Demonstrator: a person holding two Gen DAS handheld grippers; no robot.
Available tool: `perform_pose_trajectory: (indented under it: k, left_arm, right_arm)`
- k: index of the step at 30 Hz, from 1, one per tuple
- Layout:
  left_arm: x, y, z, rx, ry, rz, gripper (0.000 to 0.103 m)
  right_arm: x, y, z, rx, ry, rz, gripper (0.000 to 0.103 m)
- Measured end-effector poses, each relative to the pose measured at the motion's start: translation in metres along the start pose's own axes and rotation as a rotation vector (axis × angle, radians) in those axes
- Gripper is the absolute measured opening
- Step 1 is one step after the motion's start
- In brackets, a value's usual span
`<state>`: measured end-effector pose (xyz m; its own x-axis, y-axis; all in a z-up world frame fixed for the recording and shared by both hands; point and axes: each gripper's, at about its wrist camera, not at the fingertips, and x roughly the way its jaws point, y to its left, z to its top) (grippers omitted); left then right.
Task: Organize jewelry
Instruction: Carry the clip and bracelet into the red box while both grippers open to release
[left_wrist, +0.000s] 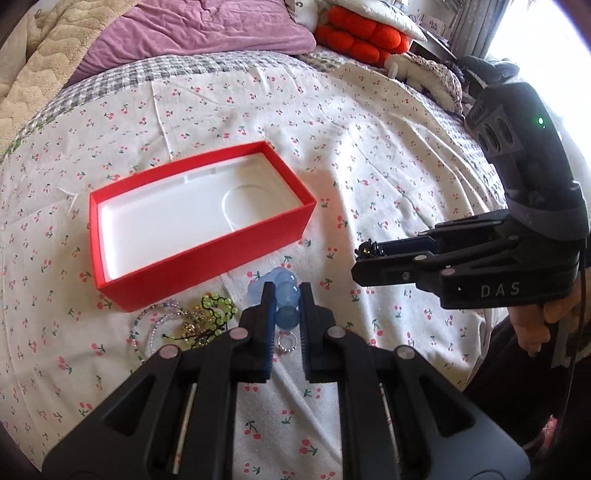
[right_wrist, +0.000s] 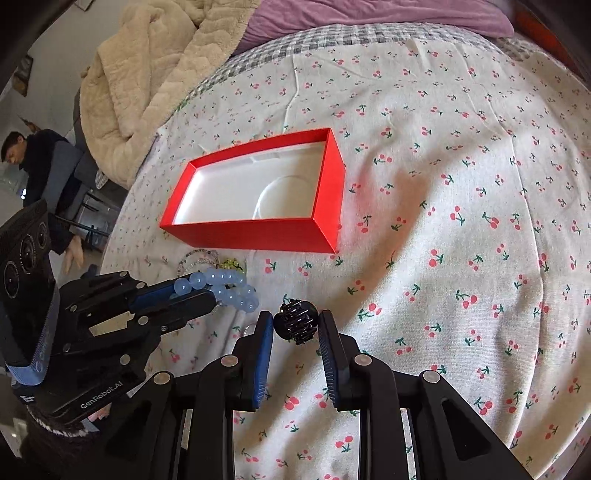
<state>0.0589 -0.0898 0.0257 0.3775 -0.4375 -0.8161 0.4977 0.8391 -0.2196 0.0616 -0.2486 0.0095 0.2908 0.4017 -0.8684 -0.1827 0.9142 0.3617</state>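
Observation:
An open red box (left_wrist: 207, 254) with a white insert lies on the cherry-print sheet; it also shows in the right wrist view (right_wrist: 258, 232). My left gripper (left_wrist: 286, 295) is shut on a pale blue bead bracelet (left_wrist: 284, 284), held just above the sheet near the box's front; the bracelet also shows in the right wrist view (right_wrist: 229, 288). My right gripper (right_wrist: 295, 321) is shut on a black hair claw (right_wrist: 297, 321), and it shows in the left wrist view (left_wrist: 364, 254) to the right of the box.
A green bead bracelet (left_wrist: 216, 306), a thin clear bead strand (left_wrist: 155, 325) and a small silver ring (left_wrist: 287, 341) lie in front of the box. A purple pillow (left_wrist: 207, 33), a beige blanket (right_wrist: 155, 81) and a red plush (left_wrist: 362, 33) lie at the back.

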Motion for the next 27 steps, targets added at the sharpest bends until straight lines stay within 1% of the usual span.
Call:
perform_pose_trajectory:
  k: [5, 11, 14, 18, 22, 24, 27]
  left_arm:
    - [-0.025, 0.012, 0.012, -0.050, -0.067, 0.005, 0.013]
    - [-0.049, 0.030, 0.029, -0.107, -0.131, 0.027, 0.013]
    - [-0.049, 0.038, 0.037, -0.127, -0.126, 0.055, 0.013]
    - [-0.042, 0.051, 0.043, -0.139, -0.100, 0.088, 0.013]
    - [-0.023, 0.073, 0.041, -0.183, -0.087, 0.085, 0.013]
    - [-0.012, 0.082, 0.038, -0.210, -0.066, 0.079, 0.013]
    - [-0.001, 0.089, 0.038, -0.221, -0.035, 0.081, 0.013]
  right_arm:
    - [-0.013, 0.008, 0.013, 0.011, -0.047, 0.027, 0.025]
    - [-0.018, 0.020, 0.031, 0.015, -0.086, 0.048, 0.025]
    - [-0.017, 0.027, 0.043, 0.020, -0.084, 0.044, 0.025]
    - [-0.015, 0.035, 0.058, 0.009, -0.085, 0.055, 0.026]
    - [0.009, 0.034, 0.071, 0.003, -0.063, 0.041, 0.026]
    - [0.026, 0.029, 0.073, 0.004, -0.040, 0.025, 0.026]
    - [0.043, 0.026, 0.075, -0.012, -0.013, -0.005, 0.026]
